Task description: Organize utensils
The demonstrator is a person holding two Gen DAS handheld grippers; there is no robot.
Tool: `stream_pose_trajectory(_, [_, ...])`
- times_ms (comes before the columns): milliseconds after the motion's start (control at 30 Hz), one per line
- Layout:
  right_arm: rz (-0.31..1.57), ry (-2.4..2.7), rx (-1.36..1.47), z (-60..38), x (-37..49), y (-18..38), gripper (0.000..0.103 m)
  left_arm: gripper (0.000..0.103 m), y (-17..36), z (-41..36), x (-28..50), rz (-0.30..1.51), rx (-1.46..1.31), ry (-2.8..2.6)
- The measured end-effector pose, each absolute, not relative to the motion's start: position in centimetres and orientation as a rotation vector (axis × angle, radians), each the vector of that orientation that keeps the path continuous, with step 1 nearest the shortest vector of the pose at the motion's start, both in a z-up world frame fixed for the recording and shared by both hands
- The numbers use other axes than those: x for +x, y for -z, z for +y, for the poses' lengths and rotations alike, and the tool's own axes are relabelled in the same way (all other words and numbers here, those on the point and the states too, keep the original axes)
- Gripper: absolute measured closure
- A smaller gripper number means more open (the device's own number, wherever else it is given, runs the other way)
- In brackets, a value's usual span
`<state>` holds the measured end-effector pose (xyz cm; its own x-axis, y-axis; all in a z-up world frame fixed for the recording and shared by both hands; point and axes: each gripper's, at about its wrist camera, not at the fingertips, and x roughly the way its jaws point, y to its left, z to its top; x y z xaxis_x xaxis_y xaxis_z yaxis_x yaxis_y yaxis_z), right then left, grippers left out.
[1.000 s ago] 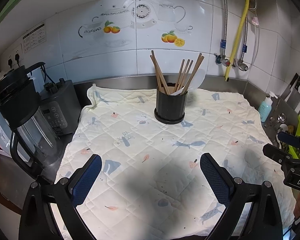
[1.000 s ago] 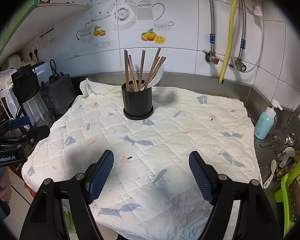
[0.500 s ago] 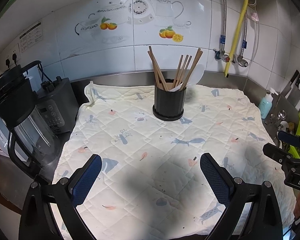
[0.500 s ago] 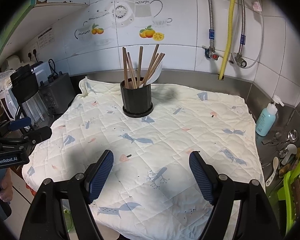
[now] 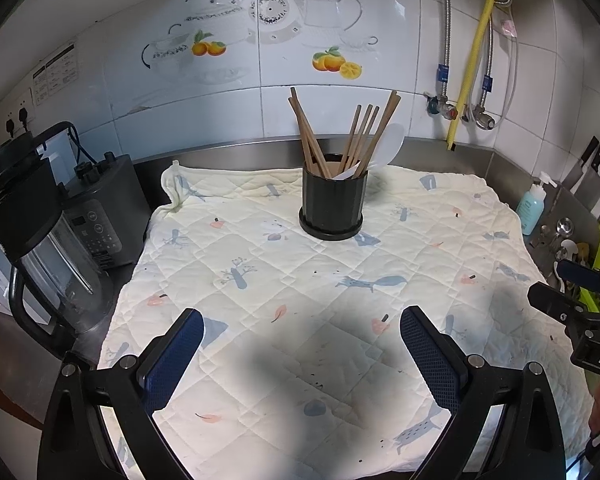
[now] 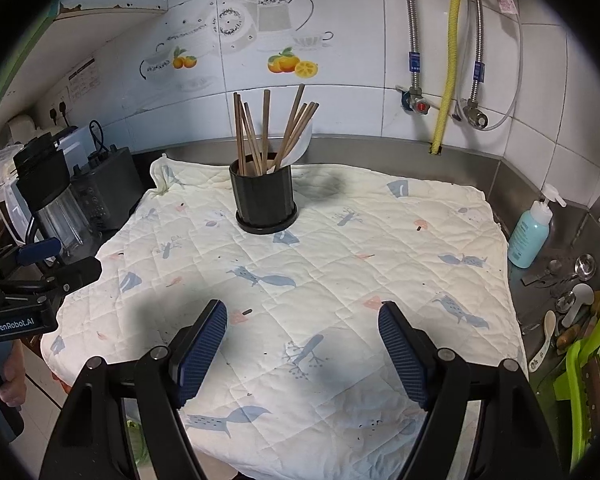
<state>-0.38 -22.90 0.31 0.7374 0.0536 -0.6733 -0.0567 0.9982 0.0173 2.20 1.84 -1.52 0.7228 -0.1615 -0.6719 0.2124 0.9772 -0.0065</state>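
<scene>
A black utensil holder [image 5: 333, 205] stands upright on a quilted cloth [image 5: 260, 280] near the back wall; it also shows in the right wrist view [image 6: 265, 198]. Several wooden chopsticks [image 5: 354, 136] and a white spoon [image 5: 389, 146] stick out of it. My left gripper [image 5: 300, 354] is open and empty over the cloth's near part, well short of the holder. My right gripper [image 6: 302, 354] is open and empty, also near the cloth's front. Each gripper shows at the edge of the other's view.
A blender [image 5: 32, 232] and a black appliance [image 5: 104, 208] stand left of the cloth. At the right are a blue soap bottle [image 6: 530, 232], loose spoons [image 6: 572, 300] and a green rack [image 6: 592, 356]. Pipes and valves hang on the tiled wall [image 6: 440, 92].
Both grippers have tilted down slightly and drawn back a little; the holder sits a bit higher and smaller in both views. Nothing was grasped or released.
</scene>
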Motion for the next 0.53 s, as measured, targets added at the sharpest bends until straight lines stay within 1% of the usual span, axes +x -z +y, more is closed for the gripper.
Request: stream_pose_trajectory(533, [0.741,-0.066,0.001,-22.52,-0.5,-0.19,0.017,0.0,1.57,2.05,2.15,0.732,0.08,0.217])
